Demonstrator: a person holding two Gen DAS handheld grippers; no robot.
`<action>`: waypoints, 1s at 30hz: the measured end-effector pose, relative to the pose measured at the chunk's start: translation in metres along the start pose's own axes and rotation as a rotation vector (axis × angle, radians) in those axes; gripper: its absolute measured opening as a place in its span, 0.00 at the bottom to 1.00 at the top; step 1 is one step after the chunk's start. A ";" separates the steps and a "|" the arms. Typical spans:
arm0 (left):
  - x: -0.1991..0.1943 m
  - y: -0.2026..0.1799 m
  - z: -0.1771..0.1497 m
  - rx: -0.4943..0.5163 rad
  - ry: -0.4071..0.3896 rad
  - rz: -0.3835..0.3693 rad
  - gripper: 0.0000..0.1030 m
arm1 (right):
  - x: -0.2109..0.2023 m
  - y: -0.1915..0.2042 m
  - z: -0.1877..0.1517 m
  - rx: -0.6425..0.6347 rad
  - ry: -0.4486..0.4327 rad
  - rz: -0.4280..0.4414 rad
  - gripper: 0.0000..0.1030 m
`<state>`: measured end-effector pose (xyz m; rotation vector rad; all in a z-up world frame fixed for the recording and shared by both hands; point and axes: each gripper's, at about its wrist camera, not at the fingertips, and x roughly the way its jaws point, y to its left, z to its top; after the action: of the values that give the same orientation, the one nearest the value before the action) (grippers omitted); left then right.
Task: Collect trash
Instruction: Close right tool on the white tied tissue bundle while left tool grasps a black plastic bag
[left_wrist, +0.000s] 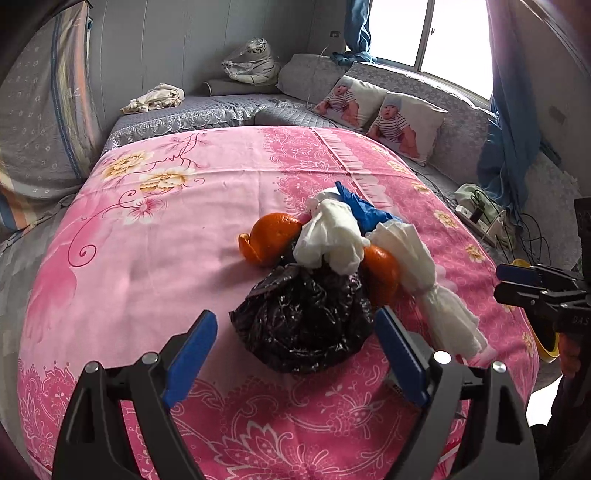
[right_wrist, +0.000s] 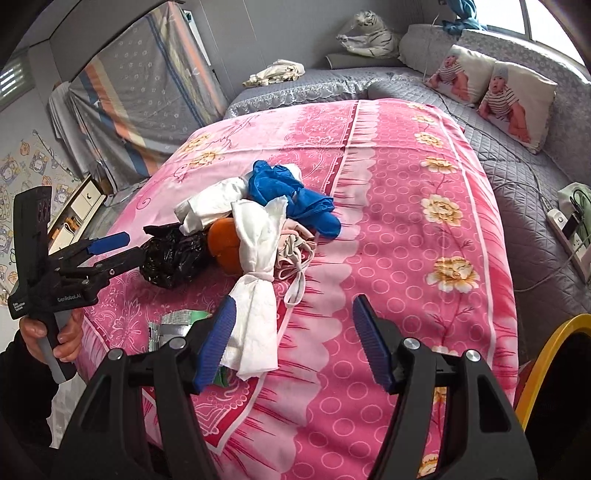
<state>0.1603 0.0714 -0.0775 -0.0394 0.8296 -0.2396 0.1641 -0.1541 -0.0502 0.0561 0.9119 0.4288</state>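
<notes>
A pile of trash lies on the pink flowered bedspread: a crumpled black plastic bag, orange peels, white tissue wads, a twisted white tissue, a blue glove, a beige strap piece and a foil wrapper. My left gripper is open, its fingers on either side of the black bag's near end, pads apart from it. My right gripper is open over bare bedspread, with the twisted tissue beside its left finger. The left gripper also shows beside the bag in the right wrist view.
A yellow-rimmed bin stands off the bed's near right corner. A grey quilted sofa with two printed pillows and a plush tiger runs behind the bed. A power strip with cables lies at the right.
</notes>
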 end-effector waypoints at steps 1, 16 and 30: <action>0.001 0.000 -0.002 0.003 0.004 -0.004 0.81 | 0.003 0.002 0.000 -0.003 0.009 0.005 0.60; 0.025 -0.006 0.001 0.056 0.051 -0.012 0.81 | 0.040 0.023 0.002 -0.041 0.094 0.037 0.60; 0.060 -0.005 0.015 0.068 0.119 0.065 0.56 | 0.074 0.021 0.006 -0.042 0.161 0.042 0.58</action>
<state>0.2095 0.0518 -0.1105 0.0667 0.9394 -0.2100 0.2011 -0.1060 -0.0982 0.0029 1.0614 0.4968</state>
